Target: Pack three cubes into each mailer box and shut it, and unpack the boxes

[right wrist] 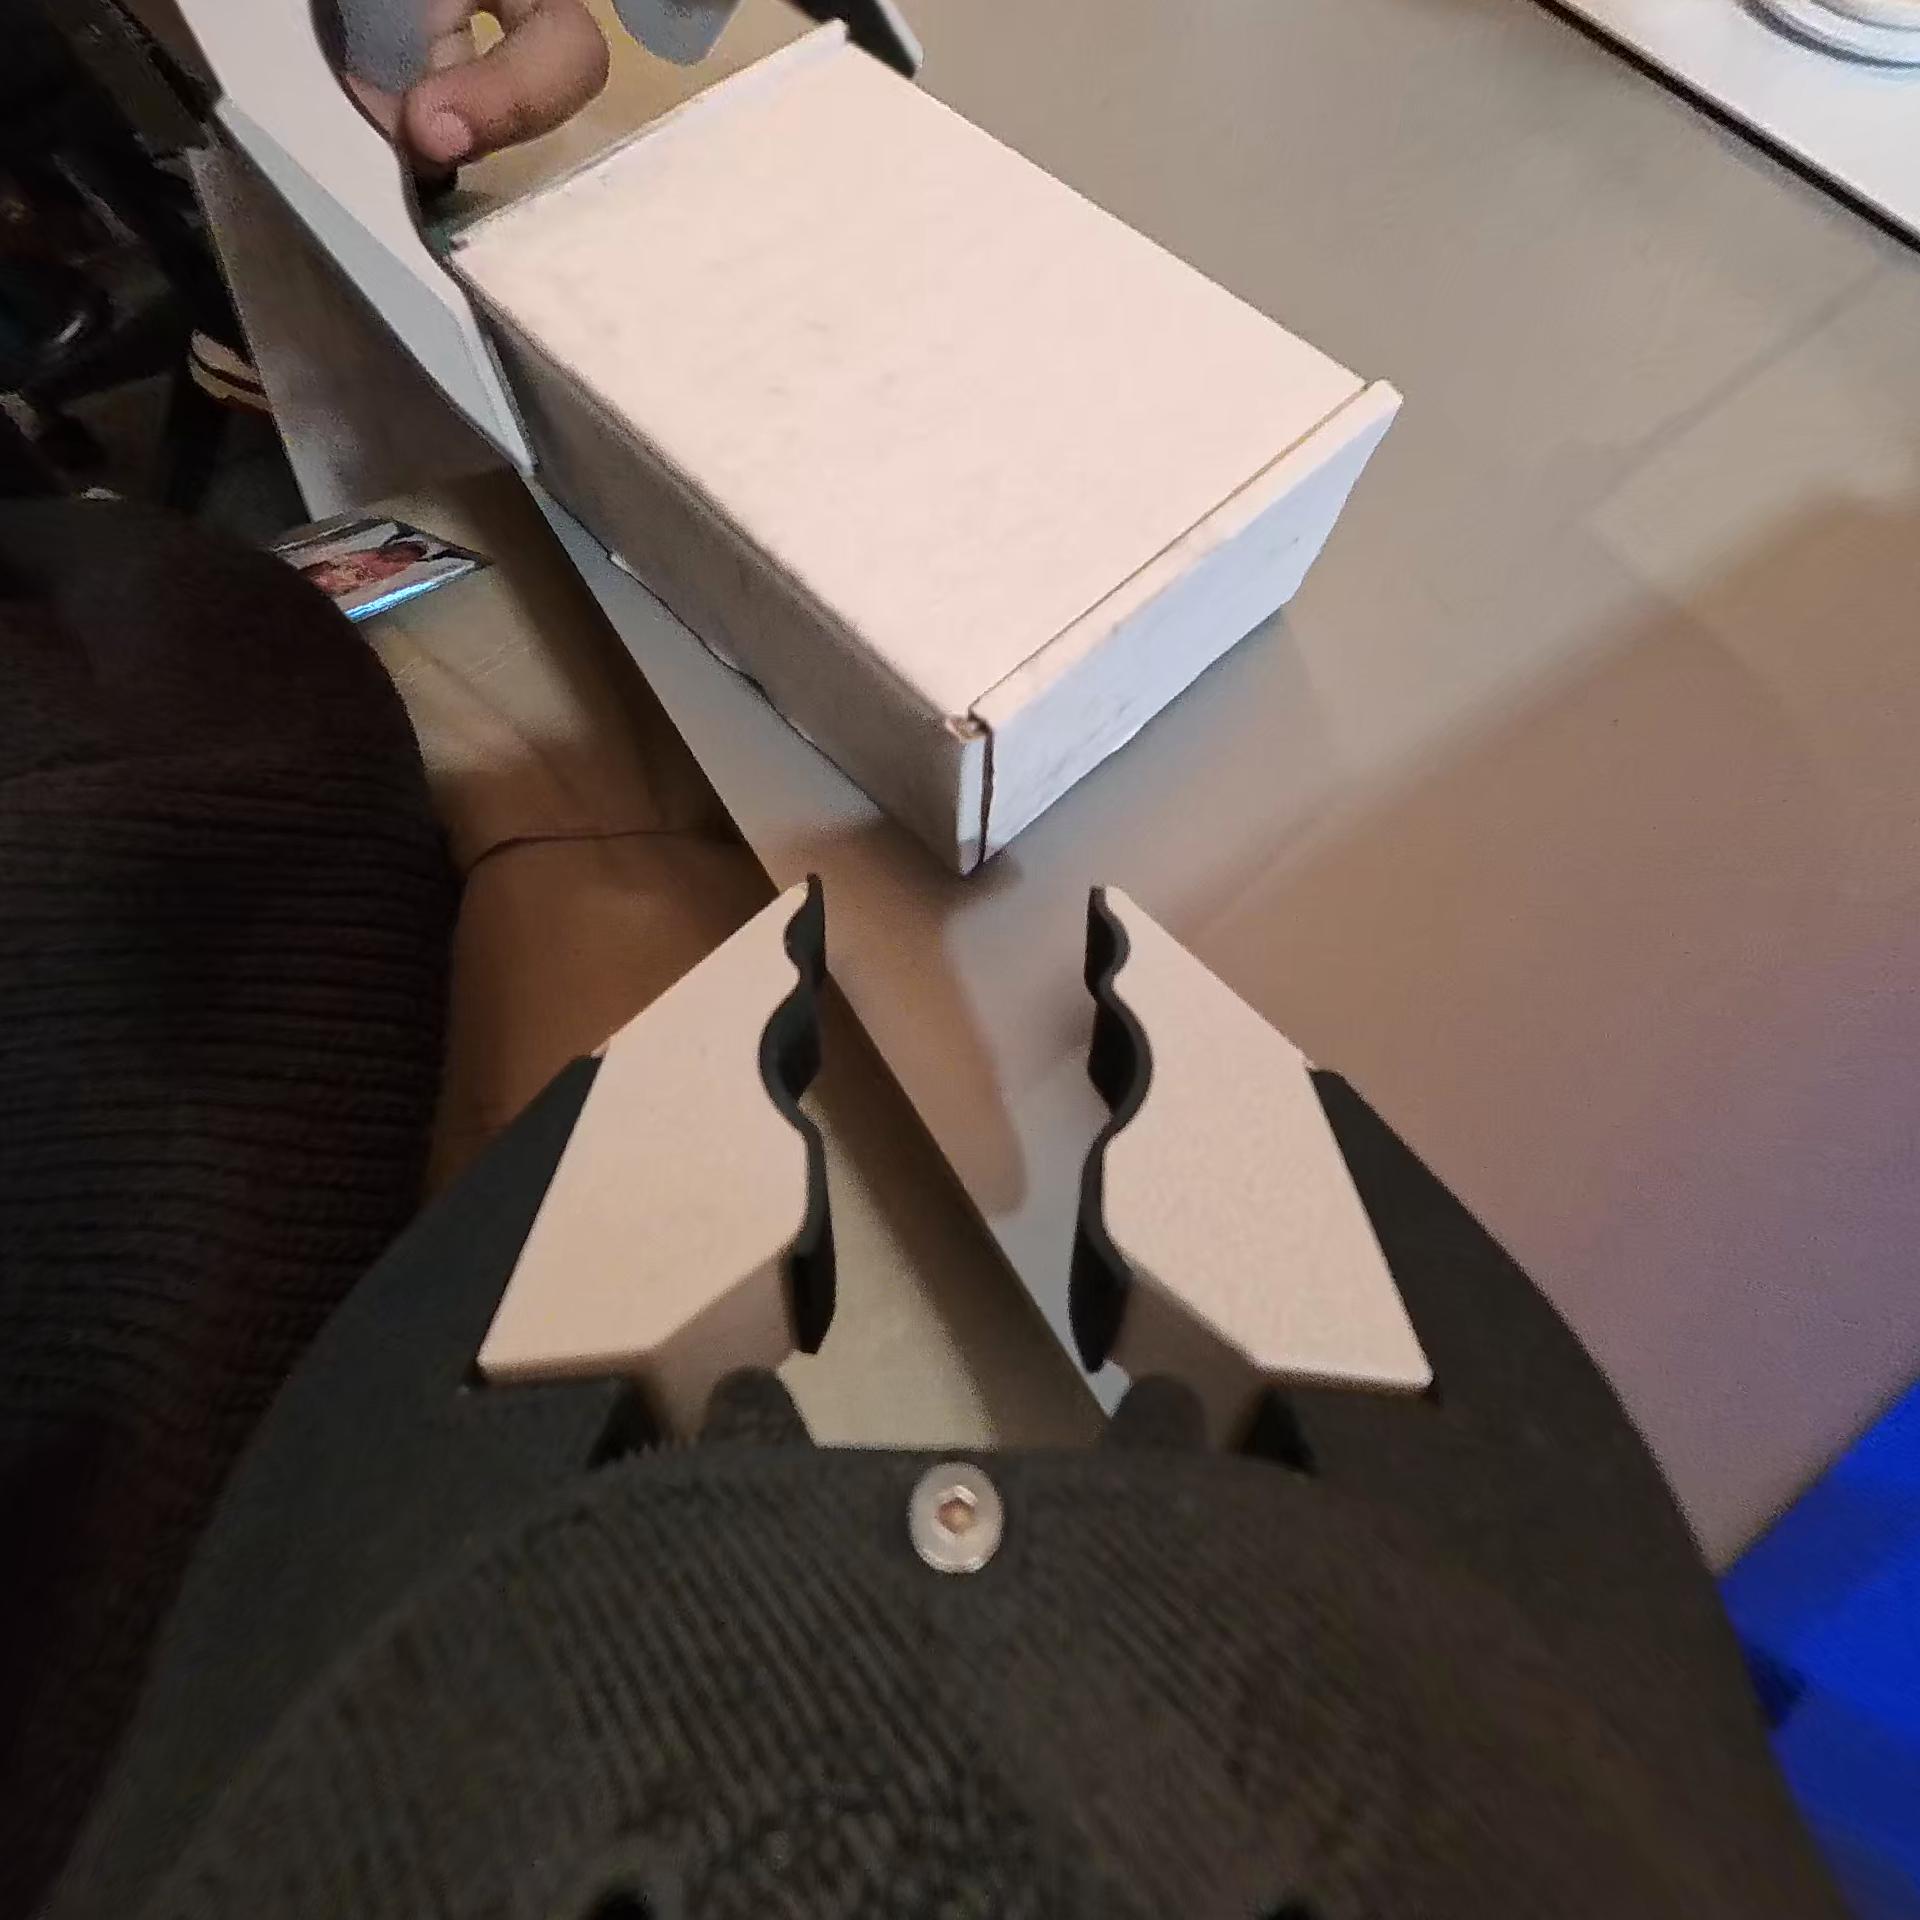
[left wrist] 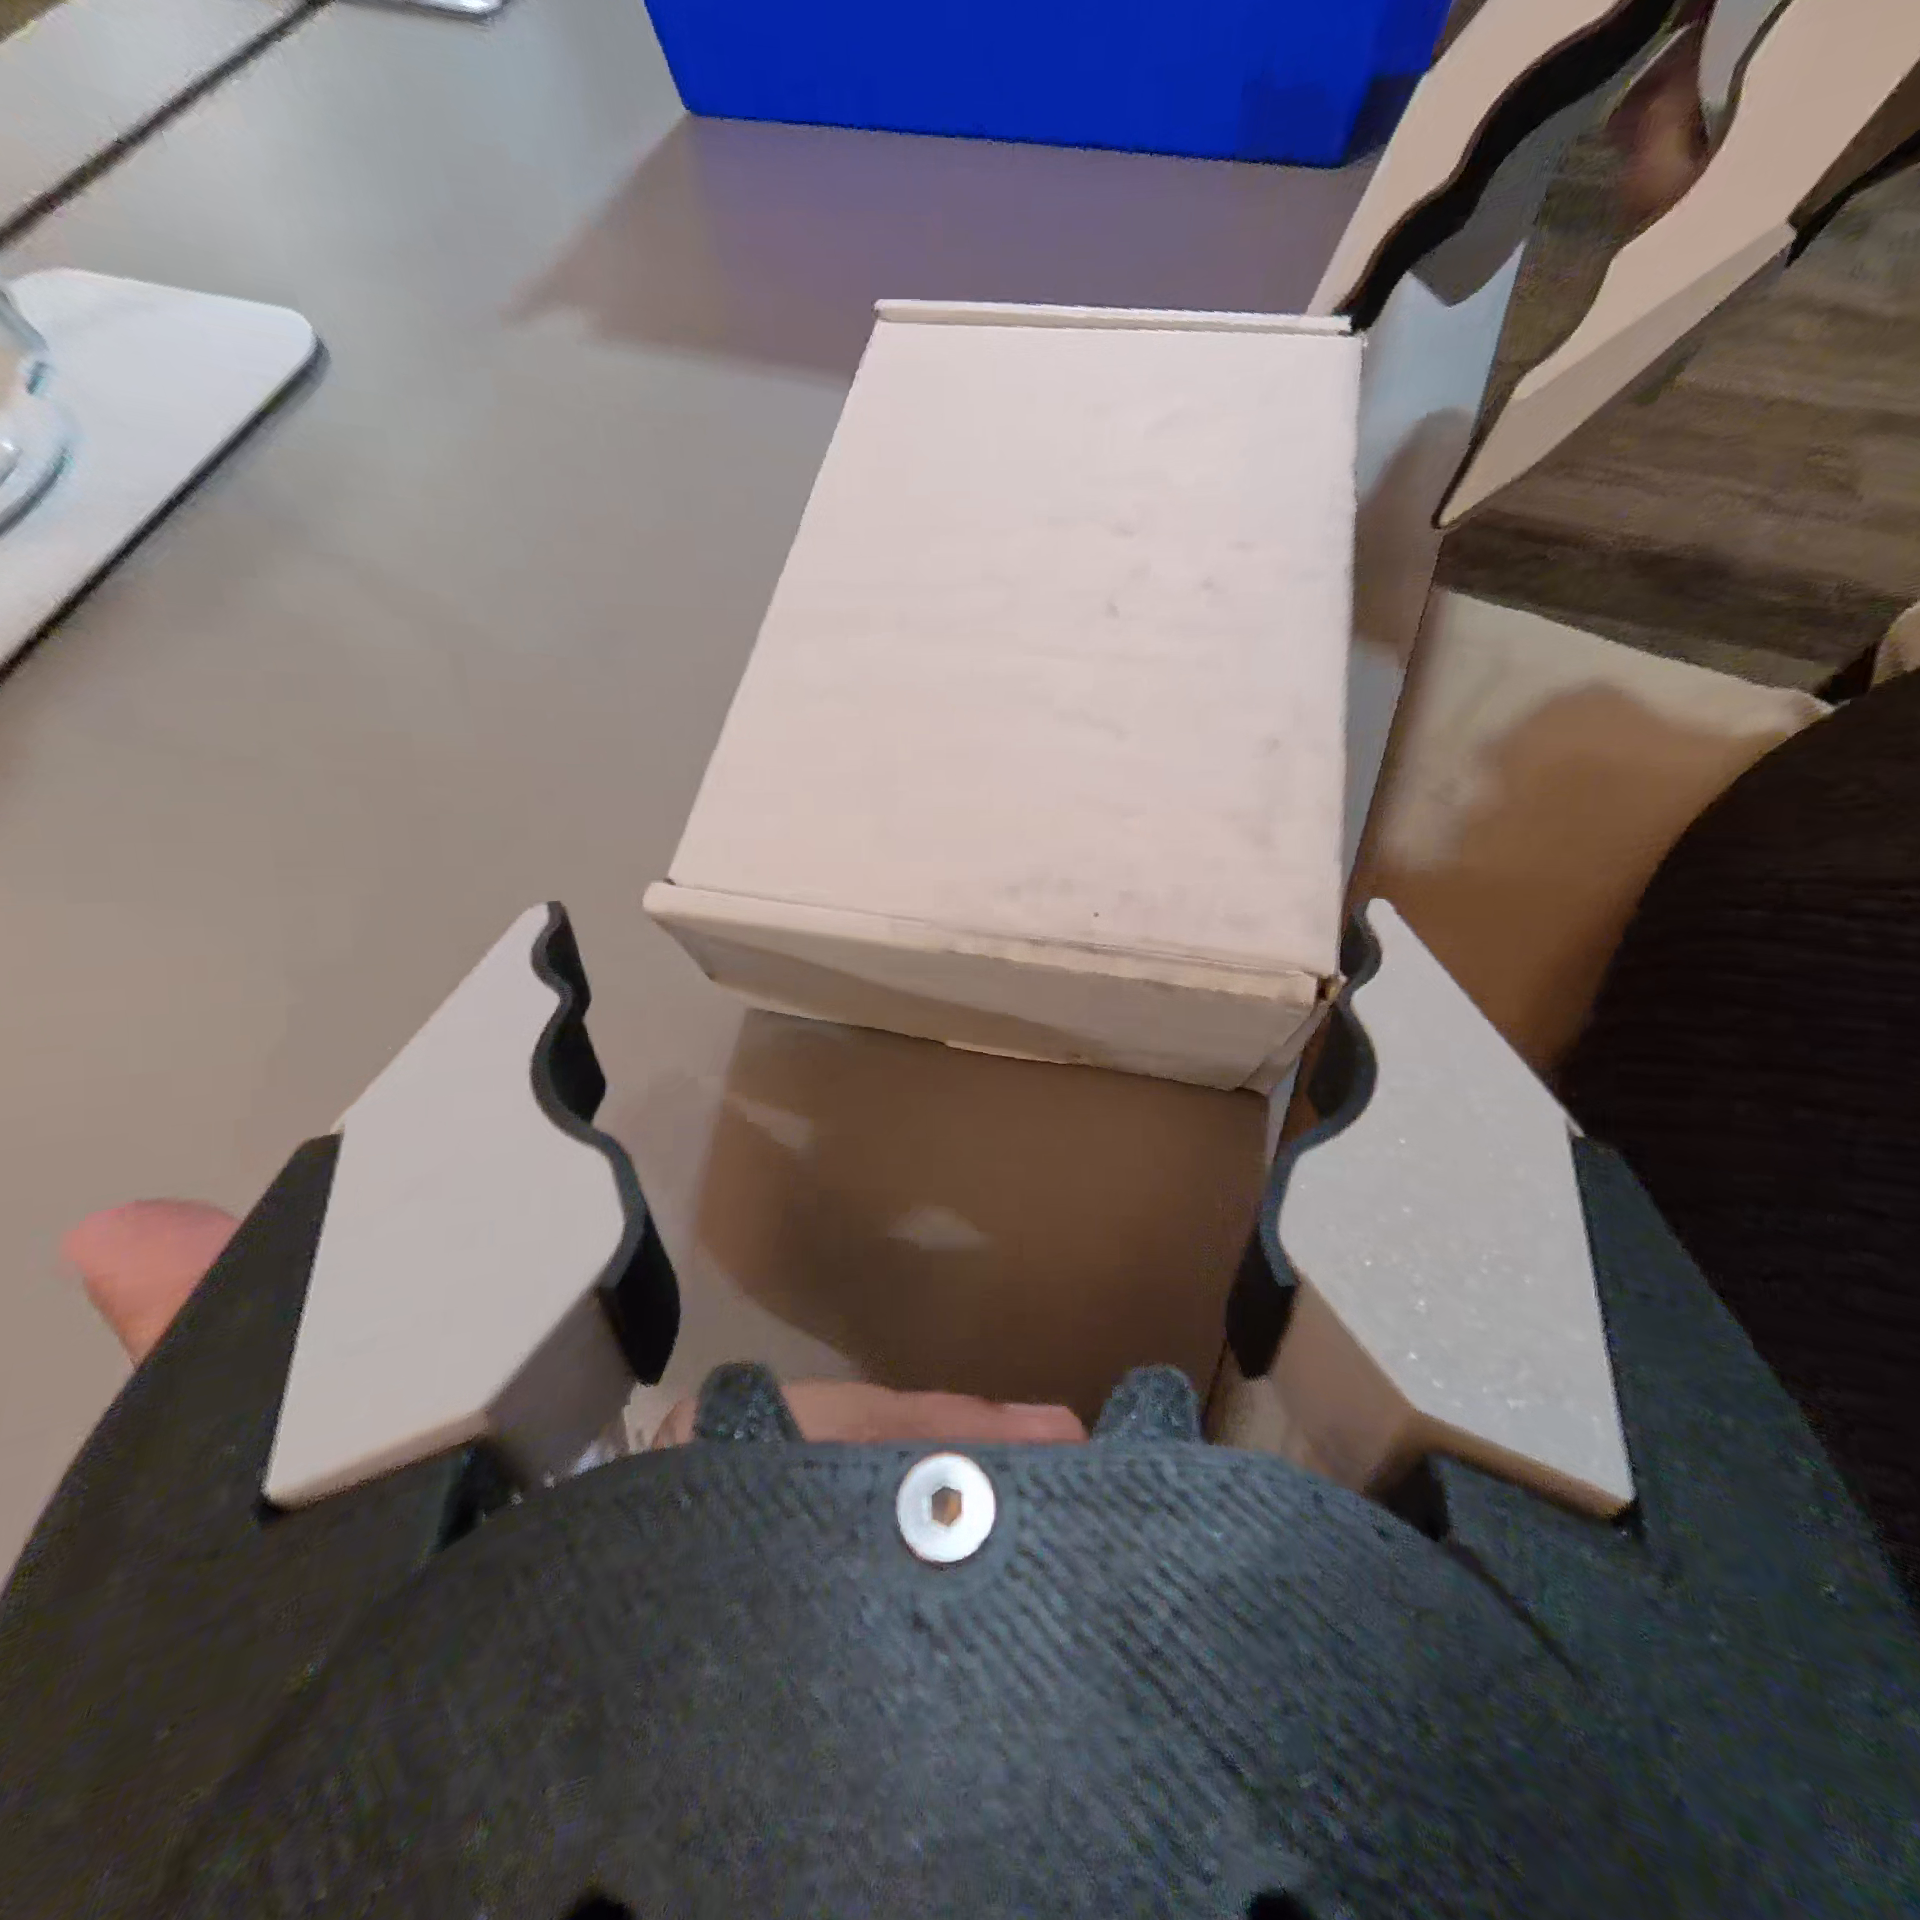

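Observation:
A closed white mailer box [left wrist: 1018, 675] lies on the grey table [left wrist: 468, 675], near its edge. My left gripper [left wrist: 961, 935] is open, with its jaws on either side of the box's near end. One finger sits right at the box's corner. My right gripper [right wrist: 954, 899] is open and empty, just short of the box's [right wrist: 904, 416] other end, over the table's edge [right wrist: 790, 810]. It also shows at the top right of the left wrist view [left wrist: 1392, 410]. A finger [right wrist: 395, 291] of the left gripper shows beside the box in the right wrist view. No cubes are in view.
A blue bin [left wrist: 1039, 73] stands at the back of the table and shows again in the right wrist view [right wrist: 1849, 1558]. A white stand base [left wrist: 135, 416] lies to the left. A person's dark sleeve [right wrist: 156, 935] is next to the table edge. A small card [right wrist: 384, 566] lies below the edge.

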Demonstrator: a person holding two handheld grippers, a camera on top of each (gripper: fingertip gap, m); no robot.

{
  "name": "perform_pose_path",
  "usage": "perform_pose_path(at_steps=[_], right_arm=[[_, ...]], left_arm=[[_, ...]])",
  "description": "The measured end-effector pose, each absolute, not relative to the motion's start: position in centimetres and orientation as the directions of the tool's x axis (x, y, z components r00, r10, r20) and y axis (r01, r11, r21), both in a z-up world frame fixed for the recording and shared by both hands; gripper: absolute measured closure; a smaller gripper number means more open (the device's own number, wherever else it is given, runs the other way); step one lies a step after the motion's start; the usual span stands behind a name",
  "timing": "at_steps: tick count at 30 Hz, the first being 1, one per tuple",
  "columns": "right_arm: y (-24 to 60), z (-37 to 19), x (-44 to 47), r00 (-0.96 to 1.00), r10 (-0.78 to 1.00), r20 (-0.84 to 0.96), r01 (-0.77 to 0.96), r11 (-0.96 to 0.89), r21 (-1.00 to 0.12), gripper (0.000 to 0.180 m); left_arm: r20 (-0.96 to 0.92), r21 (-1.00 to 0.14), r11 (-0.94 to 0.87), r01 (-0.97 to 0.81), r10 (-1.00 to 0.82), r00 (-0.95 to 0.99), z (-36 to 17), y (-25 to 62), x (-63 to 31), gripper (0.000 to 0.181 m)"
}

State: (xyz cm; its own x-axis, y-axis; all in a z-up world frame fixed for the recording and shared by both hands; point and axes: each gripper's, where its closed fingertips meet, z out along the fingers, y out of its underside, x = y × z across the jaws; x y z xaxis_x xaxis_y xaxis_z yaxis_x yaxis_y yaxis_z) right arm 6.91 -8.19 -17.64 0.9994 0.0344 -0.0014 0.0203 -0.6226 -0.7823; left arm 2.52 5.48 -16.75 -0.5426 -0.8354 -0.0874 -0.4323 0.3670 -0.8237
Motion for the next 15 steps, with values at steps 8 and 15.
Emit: perform_pose_path(at_steps=[8, 15], right_arm=[[-8.3, -17.5, 6.8, 0.999, 0.031, -0.009, 0.012, -0.616, -0.788, 0.133], [-7.3, -14.6, 7.5, 0.974, 0.001, 0.228, 0.192, -0.542, -0.818, 0.143]], left_arm=[[-0.099, -0.776, 0.443, -0.449, -0.789, -0.607, -18.0, 4.5, 2.0, 0.049], [0.031, -0.808, 0.314, -0.499, -0.822, -0.569, -17.0, 4.1, 2.1, 0.052]])
